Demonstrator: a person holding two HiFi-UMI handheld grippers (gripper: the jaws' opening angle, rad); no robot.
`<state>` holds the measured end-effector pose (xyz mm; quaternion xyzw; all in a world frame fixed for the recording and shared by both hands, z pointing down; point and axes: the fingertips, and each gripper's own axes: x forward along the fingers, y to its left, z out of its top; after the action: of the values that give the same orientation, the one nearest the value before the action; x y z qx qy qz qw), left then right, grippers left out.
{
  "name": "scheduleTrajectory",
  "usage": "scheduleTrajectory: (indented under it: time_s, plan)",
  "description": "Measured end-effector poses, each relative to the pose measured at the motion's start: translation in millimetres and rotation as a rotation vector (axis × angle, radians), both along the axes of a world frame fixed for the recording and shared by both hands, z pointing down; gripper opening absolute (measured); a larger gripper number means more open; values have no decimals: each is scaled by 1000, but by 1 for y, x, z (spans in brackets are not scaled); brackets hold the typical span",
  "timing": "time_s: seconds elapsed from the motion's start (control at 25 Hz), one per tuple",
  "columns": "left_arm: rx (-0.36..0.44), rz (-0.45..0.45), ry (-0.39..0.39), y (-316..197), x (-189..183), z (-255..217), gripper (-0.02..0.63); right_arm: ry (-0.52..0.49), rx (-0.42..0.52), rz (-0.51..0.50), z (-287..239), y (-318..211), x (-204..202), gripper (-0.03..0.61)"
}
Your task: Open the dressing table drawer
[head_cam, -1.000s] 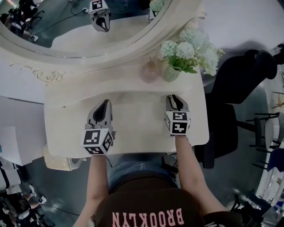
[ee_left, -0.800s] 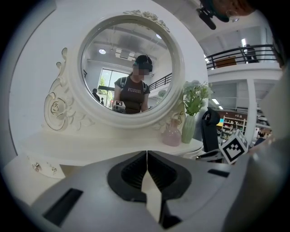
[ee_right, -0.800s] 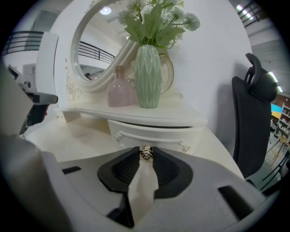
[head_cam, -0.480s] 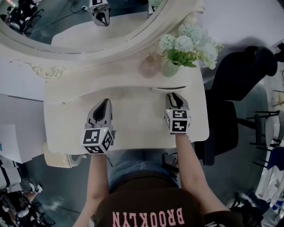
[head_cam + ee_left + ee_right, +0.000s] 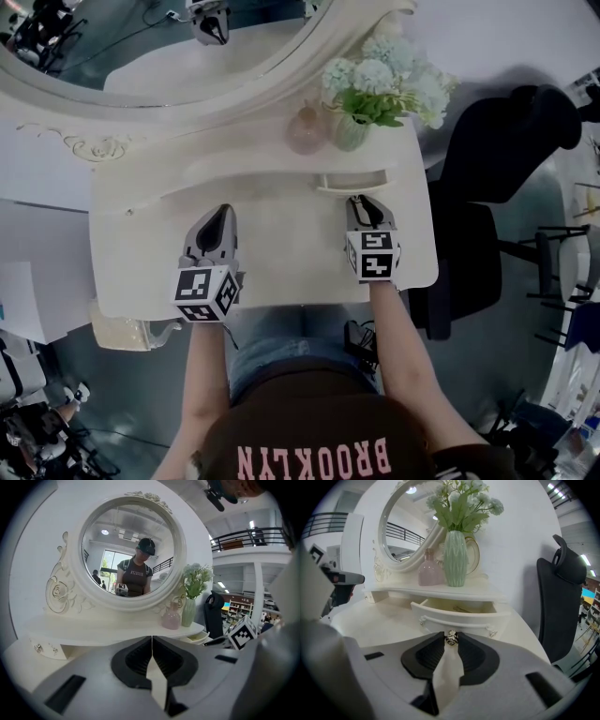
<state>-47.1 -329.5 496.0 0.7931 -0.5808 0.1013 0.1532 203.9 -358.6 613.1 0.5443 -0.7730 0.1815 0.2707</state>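
Note:
The cream dressing table (image 5: pixel 281 267) has a small right-hand drawer (image 5: pixel 356 181) standing partly pulled out from under the upper shelf. In the right gripper view the drawer front (image 5: pixel 459 618) shows an open gap behind it, and its small metal knob (image 5: pixel 451 638) sits pinched between the jaw tips. My right gripper (image 5: pixel 362 204) is shut on that knob. My left gripper (image 5: pixel 222 214) hovers over the left of the tabletop, jaws shut with nothing in them. From the left gripper view the open drawer (image 5: pixel 197 637) appears at the right under the shelf.
A green vase of pale flowers (image 5: pixel 375 89) and a pink bottle (image 5: pixel 306 131) stand on the shelf just above the drawer. The oval mirror (image 5: pixel 141 56) rises behind. A black chair (image 5: pixel 506 169) stands right of the table. A second, closed drawer (image 5: pixel 44 648) is at the left.
The right drawer has slid out from under the shelf, drawn toward the person by the right gripper. The left gripper has stayed where it was.

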Motion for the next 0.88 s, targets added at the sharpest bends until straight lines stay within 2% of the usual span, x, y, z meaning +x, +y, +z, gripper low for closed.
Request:
scheduleTrajectory:
  time_s: [0.88]
  plan:
    - [-10, -9, 16, 26, 9, 3, 5, -14, -10, -8, 0, 35, 4, 78]
